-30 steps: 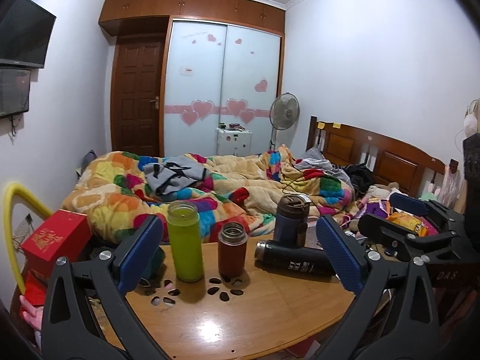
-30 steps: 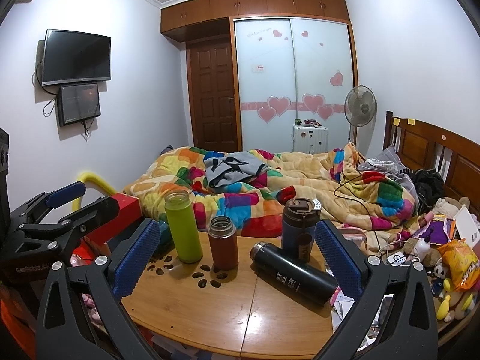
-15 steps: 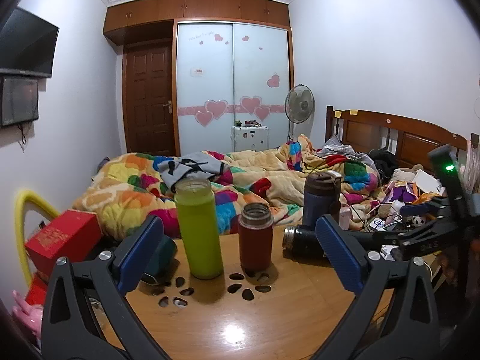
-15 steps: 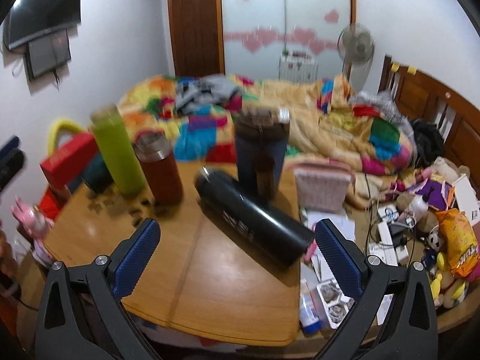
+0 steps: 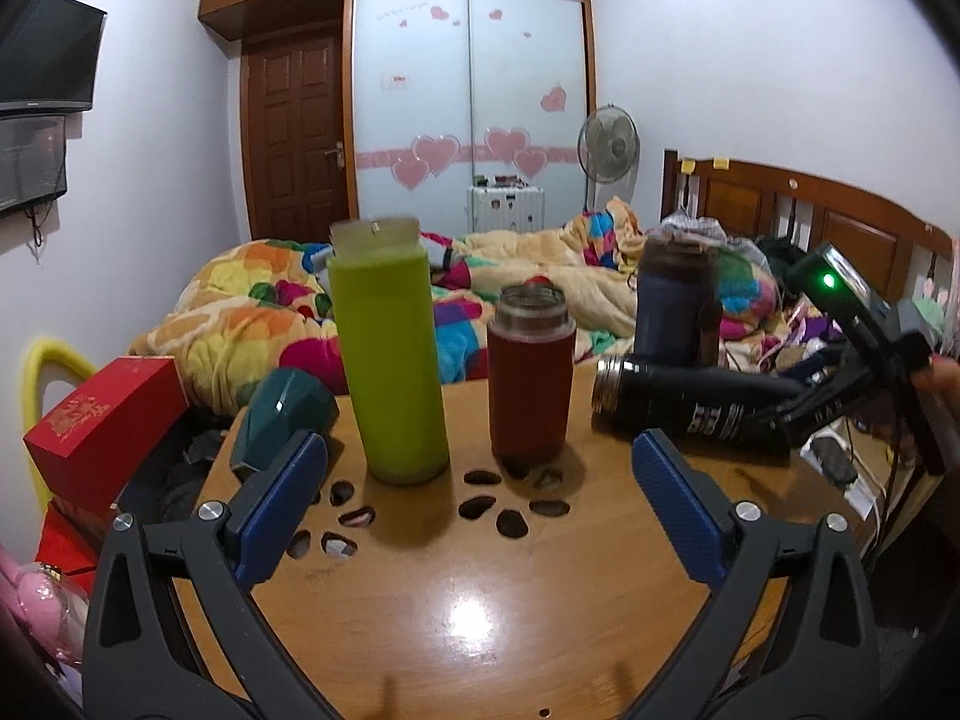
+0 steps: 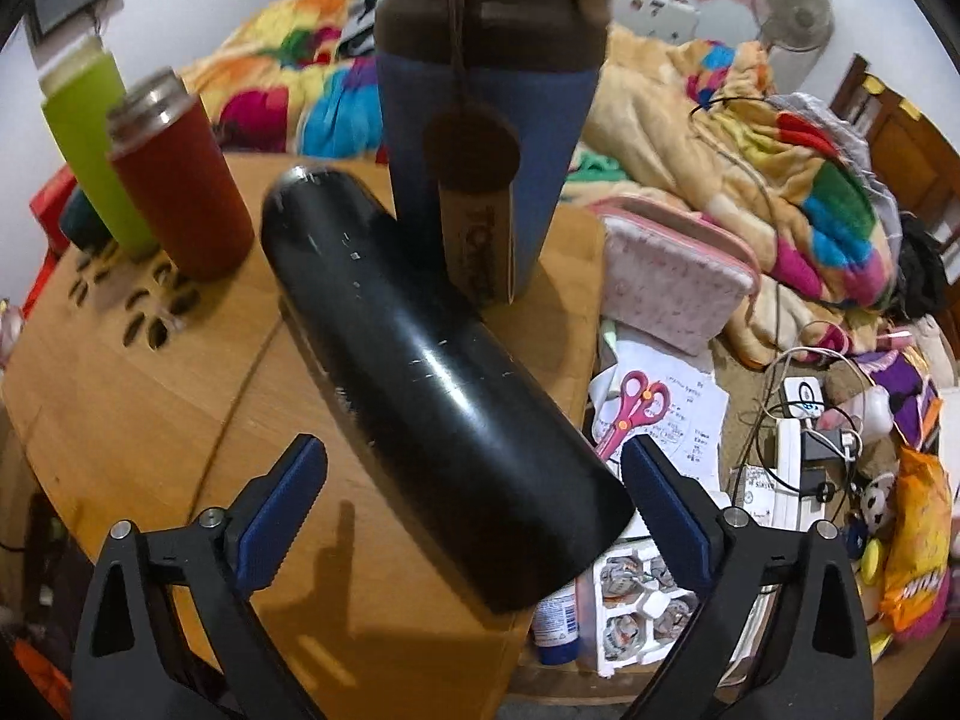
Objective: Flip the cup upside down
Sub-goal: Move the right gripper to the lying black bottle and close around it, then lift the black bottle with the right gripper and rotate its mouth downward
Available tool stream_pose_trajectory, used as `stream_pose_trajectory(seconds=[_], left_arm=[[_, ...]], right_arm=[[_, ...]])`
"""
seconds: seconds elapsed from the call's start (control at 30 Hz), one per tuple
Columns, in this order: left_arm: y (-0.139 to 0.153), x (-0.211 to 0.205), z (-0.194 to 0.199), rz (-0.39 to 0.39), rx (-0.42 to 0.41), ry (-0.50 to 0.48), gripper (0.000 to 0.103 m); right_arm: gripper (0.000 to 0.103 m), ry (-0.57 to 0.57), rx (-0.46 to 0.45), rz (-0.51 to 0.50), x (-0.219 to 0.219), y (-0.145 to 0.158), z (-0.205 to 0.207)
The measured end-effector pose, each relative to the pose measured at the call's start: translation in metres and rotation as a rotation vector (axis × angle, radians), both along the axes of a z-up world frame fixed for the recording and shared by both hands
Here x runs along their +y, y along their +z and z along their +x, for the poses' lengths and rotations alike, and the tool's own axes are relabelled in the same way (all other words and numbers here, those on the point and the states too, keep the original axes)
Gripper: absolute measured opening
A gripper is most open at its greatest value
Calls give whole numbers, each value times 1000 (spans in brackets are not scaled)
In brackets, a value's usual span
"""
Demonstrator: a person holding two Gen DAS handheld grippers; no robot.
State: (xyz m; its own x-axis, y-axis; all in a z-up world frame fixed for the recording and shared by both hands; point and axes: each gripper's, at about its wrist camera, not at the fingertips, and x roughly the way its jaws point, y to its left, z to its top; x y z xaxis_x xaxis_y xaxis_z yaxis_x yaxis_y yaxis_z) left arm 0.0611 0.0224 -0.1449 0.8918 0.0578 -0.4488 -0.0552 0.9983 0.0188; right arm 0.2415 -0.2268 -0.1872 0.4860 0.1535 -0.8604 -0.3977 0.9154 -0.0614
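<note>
A black flask (image 6: pixel 432 384) lies on its side on the round wooden table (image 6: pixel 150 396); it also shows in the left wrist view (image 5: pixel 690 405). My right gripper (image 6: pixel 474 468) is open, its blue pads on either side of the flask's near end, not touching. In the left wrist view the right gripper's body reaches the flask from the right. A green bottle (image 5: pixel 387 348), a dark red flask (image 5: pixel 528 372) and a blue tumbler (image 5: pixel 675 306) stand upright. My left gripper (image 5: pixel 474 480) is open and empty, a short way in front of the green and red ones.
A teal cup (image 5: pixel 282 414) lies at the table's left edge beside a red box (image 5: pixel 102 426). Right of the table lie a pink pouch (image 6: pixel 678 276), scissors (image 6: pixel 636 408), papers and cables. A bed with a colourful quilt (image 5: pixel 252 312) is behind.
My right gripper has moved forward and down to the lying black flask, which now sits between its open pads. My left gripper has moved closer to the green and red bottles.
</note>
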Motion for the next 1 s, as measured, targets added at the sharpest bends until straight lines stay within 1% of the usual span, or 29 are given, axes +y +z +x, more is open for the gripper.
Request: stream_pose_trajectory(seconds=[0.1,0.2,0.37,0.47,0.53,0.63,0.7,0.83,1.0], left_arm=[[-6,-1,2,4,17,-6,103],[-11,-4,4,1,25,-11,103],[-16,-11,7,-8,38,-26,103],[-20,-16,7,0,42,-38,103],[-22,-21,7,16,41,-51,103],[-25,-28,6,47,40,-71,103],[-27,-33,3,70,39,-88,103],[-32,-43,-1,112,38,-134,103],[-35,-52,-2,121,36,-167,103]], right_arm=[[92,21,35,1,2,-7,9],[87,37,49,14,5,-11,10],[70,87,28,16,21,-8,-7],[63,95,17,37,28,-7,-25],[61,88,16,66,30,-7,-38],[61,48,53,140,30,-8,-54],[61,37,73,170,31,-6,-66],[61,40,75,172,37,7,-85],[61,51,72,189,37,33,-95]])
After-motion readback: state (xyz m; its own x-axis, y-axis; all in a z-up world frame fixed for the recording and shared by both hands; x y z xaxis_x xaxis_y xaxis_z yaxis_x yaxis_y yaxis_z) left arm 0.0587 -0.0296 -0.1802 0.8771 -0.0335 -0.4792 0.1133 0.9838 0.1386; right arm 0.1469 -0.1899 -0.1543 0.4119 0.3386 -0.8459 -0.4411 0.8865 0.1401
